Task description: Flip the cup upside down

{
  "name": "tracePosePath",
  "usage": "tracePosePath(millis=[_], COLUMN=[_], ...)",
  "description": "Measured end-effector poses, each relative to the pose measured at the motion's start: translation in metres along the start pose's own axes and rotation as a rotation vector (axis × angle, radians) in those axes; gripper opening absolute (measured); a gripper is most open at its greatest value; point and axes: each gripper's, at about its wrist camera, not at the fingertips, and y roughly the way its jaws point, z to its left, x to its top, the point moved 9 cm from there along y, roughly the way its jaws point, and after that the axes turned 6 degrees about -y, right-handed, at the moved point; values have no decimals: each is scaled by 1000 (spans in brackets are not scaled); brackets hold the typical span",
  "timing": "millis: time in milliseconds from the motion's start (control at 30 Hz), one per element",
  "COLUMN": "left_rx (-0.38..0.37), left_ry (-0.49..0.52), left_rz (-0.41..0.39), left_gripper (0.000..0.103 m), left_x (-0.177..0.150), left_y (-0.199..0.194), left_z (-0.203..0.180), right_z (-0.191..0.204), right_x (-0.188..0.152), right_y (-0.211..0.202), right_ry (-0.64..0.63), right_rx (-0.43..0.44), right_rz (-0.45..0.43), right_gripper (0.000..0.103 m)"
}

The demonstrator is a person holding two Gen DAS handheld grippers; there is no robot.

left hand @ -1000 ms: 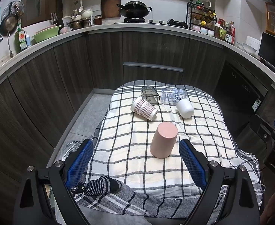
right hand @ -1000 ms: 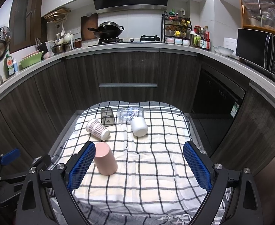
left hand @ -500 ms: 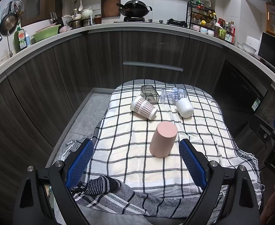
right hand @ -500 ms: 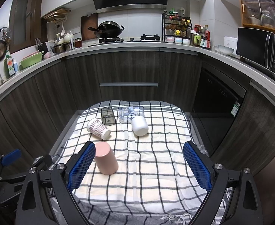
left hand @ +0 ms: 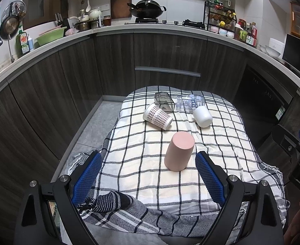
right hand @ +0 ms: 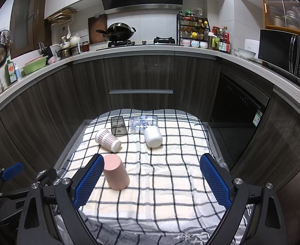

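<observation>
Currently the pink cup (left hand: 179, 151) stands upside down on the checked cloth (left hand: 141, 175), closed base up, mouth on the fabric, leaning a little in both fisheye views. Left gripper (left hand: 148, 180) hangs low over the near edge with its blue-padded fingers (left hand: 87, 176) spread wide, holding nothing; the cup sits at about 1 o'clock from its middle, just inside the right pad, not touching it as far as I can tell. Right gripper (right hand: 152, 180) is likewise spread wide and empty; in its view the pink cup (right hand: 116, 171) is at 10 o'clock, right beside the left pad, contact unclear. Further back on the cloth, four more pieces lie on their sides: a checked paper cup (left hand: 157, 116) at 12 o'clock from the pink one, a white mug (left hand: 202, 116) at 1 o'clock, a dark see-through tumbler (left hand: 163, 101) behind the paper cup, and a clear printed glass (left hand: 189, 103) next to it, close to or touching the mug. The tumbler overlaps the paper cup's rim in the left view. A striped grey cloth (left hand: 117, 206) is bunched at the near edge at 6 o'clock. Behind, dark cabinets (right hand: 141, 75) curve round under a counter with a wok (right hand: 119, 33) at 12 o'clock and a microwave (right hand: 282, 52) at 2 o'clock.
</observation>
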Motion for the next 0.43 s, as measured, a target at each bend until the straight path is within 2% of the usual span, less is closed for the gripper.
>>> tracePosePath(millis=[433], left_rx=[-3], left_ry=[-1], left_rz=[8], left_gripper=[94], left_x=[0], left_y=[3], left_z=[0], right_z=[6], right_x=[-3], right_y=[-3], right_ry=[3], right_rx=[3], right_rz=[3], right_gripper=[95])
